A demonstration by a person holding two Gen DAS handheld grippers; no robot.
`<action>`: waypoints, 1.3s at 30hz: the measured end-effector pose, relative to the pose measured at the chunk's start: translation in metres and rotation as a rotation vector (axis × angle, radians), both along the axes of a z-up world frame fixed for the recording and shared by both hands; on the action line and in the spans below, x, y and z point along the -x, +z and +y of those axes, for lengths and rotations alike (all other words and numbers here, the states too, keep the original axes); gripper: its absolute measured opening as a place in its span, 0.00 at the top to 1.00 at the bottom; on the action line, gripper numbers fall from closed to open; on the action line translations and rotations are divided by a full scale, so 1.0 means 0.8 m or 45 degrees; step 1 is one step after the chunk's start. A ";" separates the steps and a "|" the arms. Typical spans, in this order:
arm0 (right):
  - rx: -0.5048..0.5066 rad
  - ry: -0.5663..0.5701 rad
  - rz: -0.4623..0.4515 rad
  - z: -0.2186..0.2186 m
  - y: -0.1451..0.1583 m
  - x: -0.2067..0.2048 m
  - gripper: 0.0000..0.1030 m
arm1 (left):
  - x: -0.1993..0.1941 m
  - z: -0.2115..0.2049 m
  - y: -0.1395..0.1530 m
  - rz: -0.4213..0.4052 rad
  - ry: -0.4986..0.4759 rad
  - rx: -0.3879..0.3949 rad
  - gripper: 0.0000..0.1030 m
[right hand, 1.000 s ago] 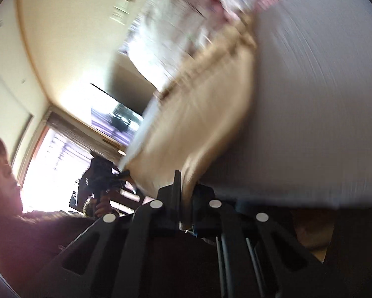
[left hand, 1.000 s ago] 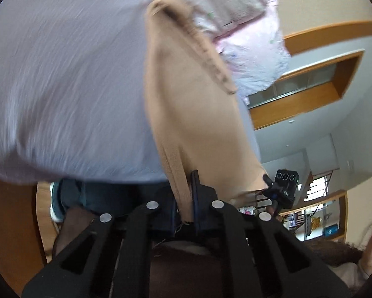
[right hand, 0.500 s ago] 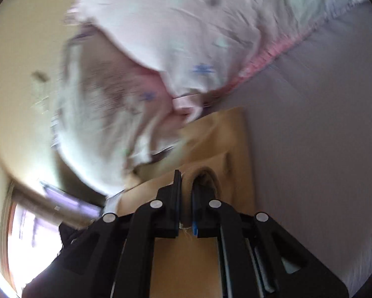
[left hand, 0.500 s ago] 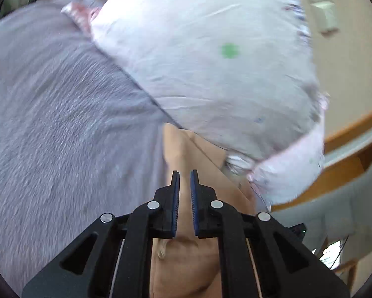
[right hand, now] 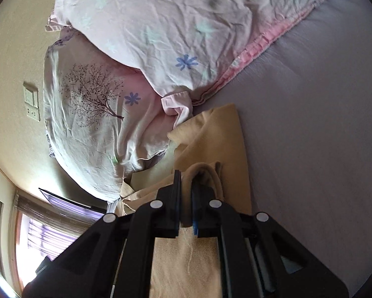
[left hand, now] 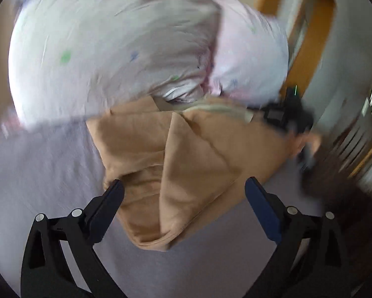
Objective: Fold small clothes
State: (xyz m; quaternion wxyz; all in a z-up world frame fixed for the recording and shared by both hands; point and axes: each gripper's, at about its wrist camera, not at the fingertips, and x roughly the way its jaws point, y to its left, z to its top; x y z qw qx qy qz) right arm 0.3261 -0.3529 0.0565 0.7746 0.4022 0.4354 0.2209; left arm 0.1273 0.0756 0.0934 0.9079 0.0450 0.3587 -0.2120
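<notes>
A tan garment (left hand: 176,164) lies folded over itself on the grey bed sheet (left hand: 49,178), its far edge against the pillows. My left gripper (left hand: 183,193) is open and empty, its fingers spread to either side of the garment's near end. In the right wrist view the same tan garment (right hand: 220,139) lies on the sheet (right hand: 310,124), and my right gripper (right hand: 186,193) is shut on a thick hem of it. The right gripper also shows in the left wrist view (left hand: 285,116), blurred, at the garment's far right edge.
Two pale floral pillows (right hand: 161,24) are stacked at the head of the bed, one with a tree print (right hand: 91,94). A wall switch and socket (right hand: 32,104) are on the beige wall. A window with blinds (right hand: 42,233) is at lower left. Wooden door frames (left hand: 315,24) are behind the bed.
Both grippers brought the hanging garment down onto the sheet. My left gripper let go of it and opened wide. My right gripper stayed shut on the hem.
</notes>
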 end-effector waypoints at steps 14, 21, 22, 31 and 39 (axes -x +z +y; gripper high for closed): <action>-0.073 0.012 -0.024 -0.001 0.001 0.002 0.90 | -0.029 -0.110 -0.083 -0.002 -0.117 -0.717 0.91; -0.043 0.018 -0.068 0.003 0.017 0.002 0.92 | -0.079 -0.055 -0.043 0.026 0.080 -0.400 0.93; -0.042 0.019 -0.072 0.004 0.020 0.001 0.93 | -0.089 -0.037 -0.034 0.033 0.128 -0.322 0.93; -0.063 -0.069 -0.006 0.011 0.020 -0.038 0.93 | -0.204 0.131 -0.062 0.308 0.544 0.356 0.93; -0.162 -0.240 -0.038 -0.021 0.016 -0.016 0.93 | -0.171 0.143 -0.053 0.149 0.384 0.558 0.93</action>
